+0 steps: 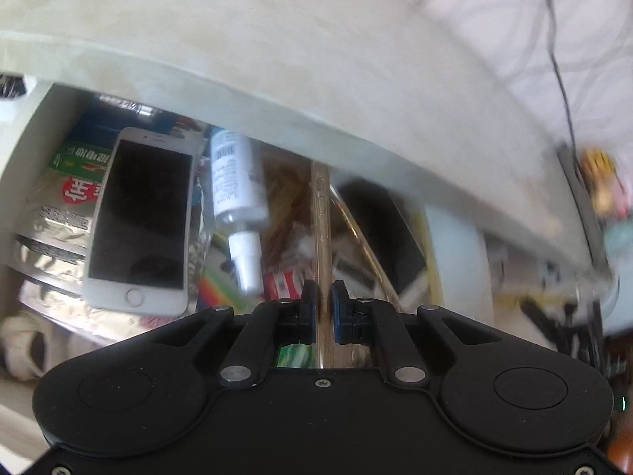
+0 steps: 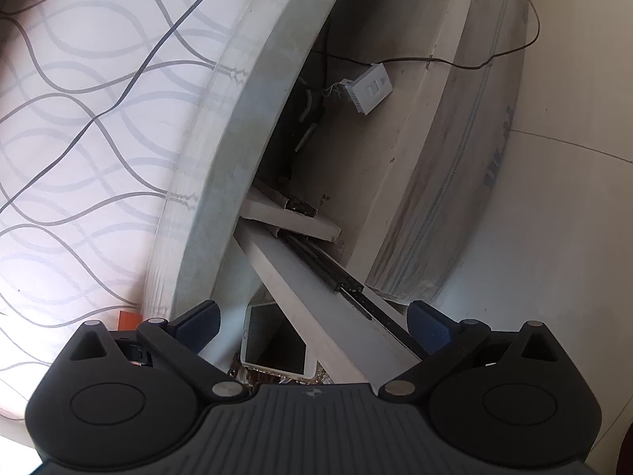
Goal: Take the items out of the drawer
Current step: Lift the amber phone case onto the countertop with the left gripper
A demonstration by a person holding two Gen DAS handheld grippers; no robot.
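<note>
The left hand-held gripper point(image 1: 324, 308) is nearly closed on a thin gold-edged phone point(image 1: 321, 217), seen edge-on, its blue pads pinching the lower part of it. The rest of it stands up and away from the jaws, towards the pale top point(image 1: 277, 59) that overhangs the open drawer point(image 1: 23, 150).

The main risk is that overhang — the phone's far end looks close beneath it, and a steep lift could knock it and twist the slim body out of a grip that bites only a narrow strip. A slip would drop it onto the clutter below: a white phone point(image 1: 138, 221) lying face up to the left, and a small white bottle point(image 1: 237, 198) just beside the held one. Something clear and curved to the right of the held phone may be a case or wrapper; if it is caught, it could drag along.

The right hand-held gripper point(image 2: 312, 324) has its jaws spread wide and holds nothing, hovering over the white phone point(image 2: 277, 344) and the drawer's side rail point(image 2: 336, 277).
</note>
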